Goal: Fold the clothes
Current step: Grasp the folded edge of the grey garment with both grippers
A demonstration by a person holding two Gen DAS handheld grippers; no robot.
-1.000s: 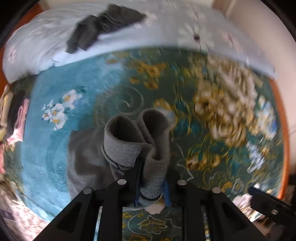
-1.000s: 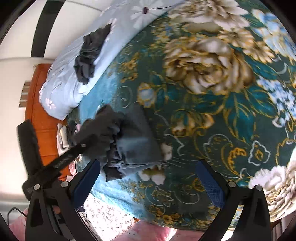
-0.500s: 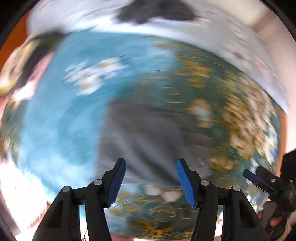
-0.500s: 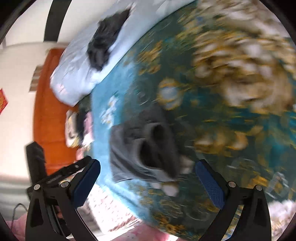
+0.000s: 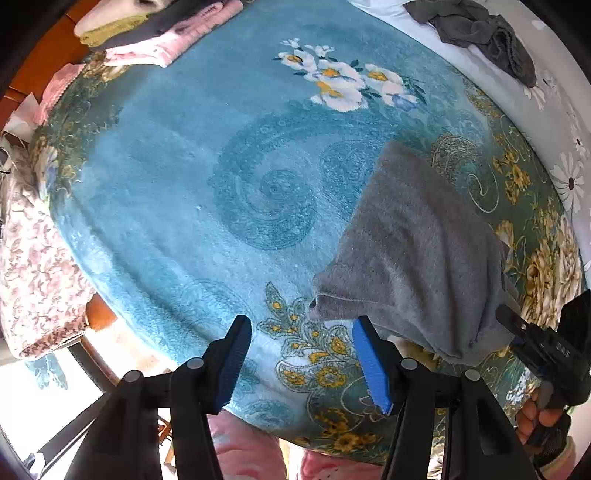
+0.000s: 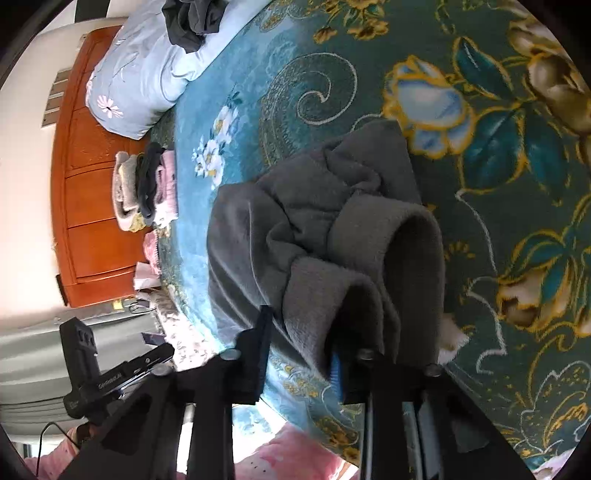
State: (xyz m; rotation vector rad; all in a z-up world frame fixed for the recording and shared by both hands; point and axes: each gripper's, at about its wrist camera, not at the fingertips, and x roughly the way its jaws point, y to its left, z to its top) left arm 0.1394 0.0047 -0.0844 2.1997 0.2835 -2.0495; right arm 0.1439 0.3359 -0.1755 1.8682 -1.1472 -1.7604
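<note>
The grey garment lies on the teal flowered blanket that covers the bed, near the bed's near edge. In the left wrist view it sits to the right of the left gripper, smooth on top, with one open hem end just beyond that gripper's right finger.

Left gripper: jaws spread, blue pads facing each other with only blanket between them — nothing held. It hangs over the blanket's flowered border, beside the garment and not touching it.

Right gripper: its jaws have just been closing and now pinch a thick rolled fold of the grey garment. The cloth bulges up over the fingers in two humps; the rest lies bunched and creased on the blanket beyond.

Far side of the bed: a pale blue pillow with a dark crumpled garment on it. A pile of folded clothes — pink, cream and dark pieces — rests at the bed's far left edge against the orange wooden headboard. In the left wrist view a person's hand grips the right gripper's handle at far right.
</note>
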